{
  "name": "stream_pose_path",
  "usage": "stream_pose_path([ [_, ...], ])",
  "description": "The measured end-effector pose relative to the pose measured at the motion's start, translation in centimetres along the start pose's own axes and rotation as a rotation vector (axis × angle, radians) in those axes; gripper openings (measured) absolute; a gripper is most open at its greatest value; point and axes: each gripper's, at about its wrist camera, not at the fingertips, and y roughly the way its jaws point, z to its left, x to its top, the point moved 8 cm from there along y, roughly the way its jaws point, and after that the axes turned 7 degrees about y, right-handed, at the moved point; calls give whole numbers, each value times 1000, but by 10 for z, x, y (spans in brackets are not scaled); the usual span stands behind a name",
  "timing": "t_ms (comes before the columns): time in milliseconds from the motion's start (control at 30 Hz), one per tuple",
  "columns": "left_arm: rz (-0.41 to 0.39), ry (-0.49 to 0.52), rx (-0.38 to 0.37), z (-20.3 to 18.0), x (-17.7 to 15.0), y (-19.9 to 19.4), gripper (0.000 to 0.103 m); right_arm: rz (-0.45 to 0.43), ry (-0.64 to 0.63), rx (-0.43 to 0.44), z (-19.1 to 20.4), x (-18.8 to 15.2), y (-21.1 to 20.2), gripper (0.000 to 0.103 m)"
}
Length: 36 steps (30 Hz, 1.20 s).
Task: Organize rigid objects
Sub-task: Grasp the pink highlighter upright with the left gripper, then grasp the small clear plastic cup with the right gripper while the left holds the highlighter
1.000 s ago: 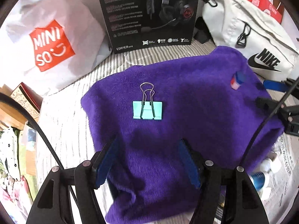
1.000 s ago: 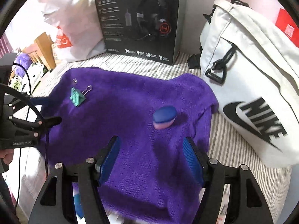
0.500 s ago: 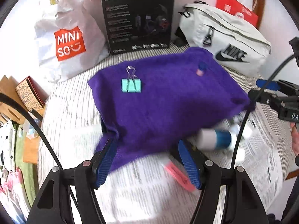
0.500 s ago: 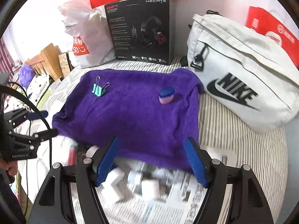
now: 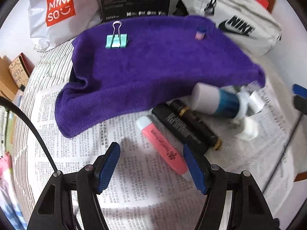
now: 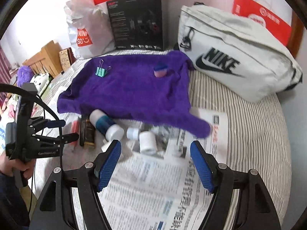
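Observation:
A purple towel [image 5: 153, 67] [image 6: 130, 92] lies spread on the bed, with a teal binder clip [image 5: 116, 40] [image 6: 101, 71] and a pink-and-blue eraser [image 5: 200, 33] [image 6: 160, 70] on it. Just in front of it, on newspaper [image 5: 80, 153], lie a pink tube [image 5: 163, 145], a black tube [image 5: 178, 126], a dark gold-banded tube [image 5: 197, 124], a white-and-blue bottle [image 5: 214, 101] [image 6: 105, 123] and small white bottles [image 6: 147, 140]. My left gripper [image 5: 151, 153] [image 6: 71, 130] hovers open over the pink tube's near end. My right gripper [image 6: 155, 149] is open above the newspaper, nothing between its fingers.
Behind the towel stand a white Miniso bag [image 5: 57, 9], a black headset box [image 6: 137, 21] and a white Nike bag [image 6: 239, 63], with red bags further back. Wooden furniture [image 6: 46, 57] is at the left. A hand [image 6: 11, 168] holds the left gripper.
Both grippers have pulled back from over the towel toward its near edge. The newspaper with the tubes and bottles has come into view. The clip and eraser have not moved.

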Motion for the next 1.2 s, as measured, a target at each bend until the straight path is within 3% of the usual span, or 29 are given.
stream_pose_path([
  [233,-2,-9,82,24,-15,-6,68,14,68,5,-17,-19,3,74],
  [367,-23,11,57,23,-12,-3,64,30,78,2,-22,-21,13,74],
  [400,-33,19,41,20,-10,-3,59,35,79,1,-22,-22,15,74],
  [467,-59,28,-2,15,-8,-3,27,39,80,3,-23,-24,18,74],
  [533,-72,59,-22,9,-7,-3,17,45,85,6,-25,-26,20,74],
  [800,-80,85,-30,5,-6,-2,17,39,100,16,-30,-21,40,74],
  [1033,-82,97,-17,3,-8,-1,17,-7,104,-19,-38,4,55,69],
  [1200,-87,103,-17,3,-8,0,17,1,112,-8,-31,17,73,57],
])
